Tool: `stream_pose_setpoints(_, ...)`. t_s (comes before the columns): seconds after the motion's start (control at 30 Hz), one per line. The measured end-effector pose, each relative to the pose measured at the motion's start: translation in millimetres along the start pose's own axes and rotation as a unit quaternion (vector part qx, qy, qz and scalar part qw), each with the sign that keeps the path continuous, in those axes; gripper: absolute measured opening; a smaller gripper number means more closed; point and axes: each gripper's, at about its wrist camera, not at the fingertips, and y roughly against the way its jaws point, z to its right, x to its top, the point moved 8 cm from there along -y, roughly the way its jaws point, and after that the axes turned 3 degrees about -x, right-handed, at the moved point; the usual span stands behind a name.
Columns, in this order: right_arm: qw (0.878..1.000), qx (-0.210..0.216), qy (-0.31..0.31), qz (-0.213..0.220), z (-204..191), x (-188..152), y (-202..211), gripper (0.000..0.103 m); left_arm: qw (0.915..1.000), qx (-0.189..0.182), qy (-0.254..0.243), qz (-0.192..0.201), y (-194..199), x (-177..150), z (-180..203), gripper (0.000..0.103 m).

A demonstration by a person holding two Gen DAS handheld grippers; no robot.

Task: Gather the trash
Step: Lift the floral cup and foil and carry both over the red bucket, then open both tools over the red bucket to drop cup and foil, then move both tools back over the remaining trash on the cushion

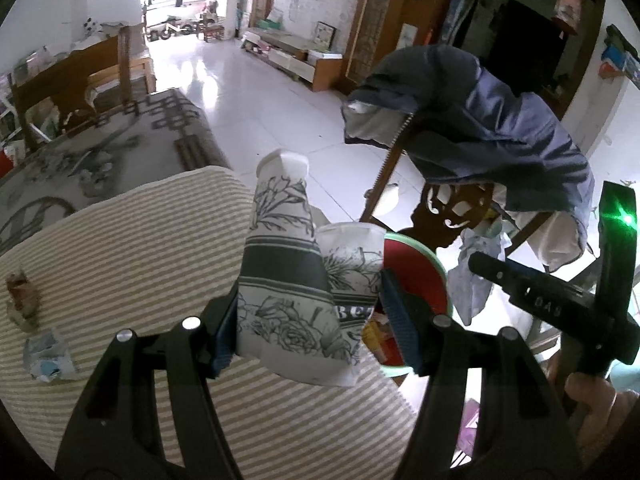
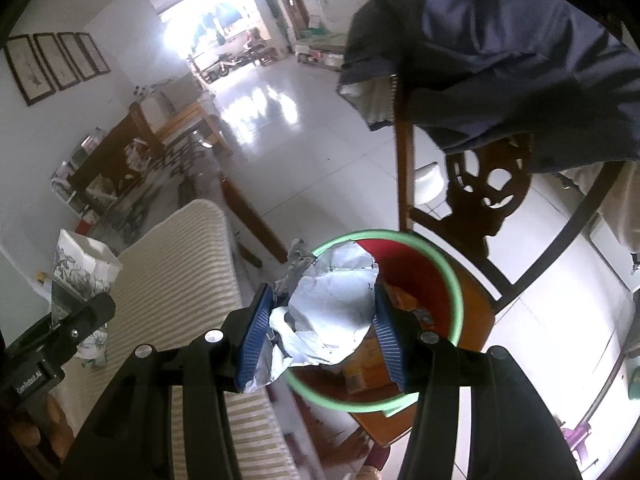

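left gripper (image 1: 310, 312), lower centre of the left wrist view: blue ribbed pads pinching two crushed paper cups (image 1: 296, 280) printed with grey flowers and dark bands, one cup taller and leaning toward the upper left, both raised over the striped tablecloth (image 1: 132, 248). right gripper (image 2: 320, 330), lower centre of the right wrist view: pads pinching a crumpled sheet of white paper (image 2: 332, 312), held at the left rim of a red bin with a green rim (image 2: 460, 300). bin: right of centre in both views, standing on the seat of a carved dark wooden chair (image 2: 488, 200), with orange and yellow wrappers inside. chair back: a blue jacket (image 1: 480, 120) draped over it, upper right of both frames. tablecloth, lower left of the left wrist view: a brown crumpled scrap (image 1: 22, 296) and a small crushed bluish wrapper (image 1: 48, 360), well apart from the cups. a person's fingers (image 1: 596, 404) grip a handle at the lower right edge of the left wrist view. background: glossy white tiled floor (image 1: 248, 92), upper centre.
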Motion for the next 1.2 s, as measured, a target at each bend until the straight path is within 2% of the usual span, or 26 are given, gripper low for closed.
stream_pose_setpoints(0.37, 1.000, -0.007, -0.014, -0.003, 29.2, 9.3, -3.4, 0.049, 0.9984, -0.043, -0.031, -0.020, -36.0, 15.1, 51.3, 0.061)
stream_pose_setpoints(0.57, 1.000, -0.007, -0.011, 0.001, 31.8, 12.4, -6.7, 0.050, 0.9977, -0.052, -0.033, -0.030, -52.0, 19.5, 64.5, 0.062)
stream_pose_setpoints(0.73, 1.000, -0.011, -0.017, 0.000, 35.8, 14.5, -10.1, 0.050, 0.9966, -0.056, -0.028, -0.055, -74.1, 17.2, 68.4, 0.062)
stream_pose_setpoints(0.83, 1.000, -0.014, -0.017, -0.001, 37.7, 15.0, -11.1, 0.051, 0.9940, -0.068, -0.026, -0.081, -89.0, 10.5, 70.0, 0.065)
stream_pose_setpoints(0.9, 1.000, -0.016, -0.017, -0.003, 38.1, 14.8, -12.5, 0.051, 0.9935, -0.066, -0.024, -0.089, -92.7, 5.2, 67.7, 0.075)
stream_pose_setpoints(0.93, 1.000, -0.016, -0.018, -0.004, 38.3, 14.5, -13.7, 0.052, 0.9939, -0.064, -0.022, -0.087, -92.0, 4.2, 66.0, 0.082)
stream_pose_setpoints(0.97, 1.000, -0.016, -0.019, -0.006, 37.5, 14.0, -14.1, 0.054, 0.9945, -0.063, -0.019, -0.082, -89.8, 3.1, 63.3, 0.084)
stream_pose_setpoints(1.13, 0.999, -0.015, -0.041, -0.007, 38.8, 15.7, -23.9, 0.082, 0.9968, -0.046, -0.004, -0.065, -72.5, -0.2, 40.1, 0.088)
stream_pose_setpoints(1.2, 0.999, -0.014, -0.045, -0.013, 36.7, 15.4, -28.4, 0.082, 0.9978, -0.032, 0.004, -0.058, -63.6, -1.8, 25.3, 0.088)
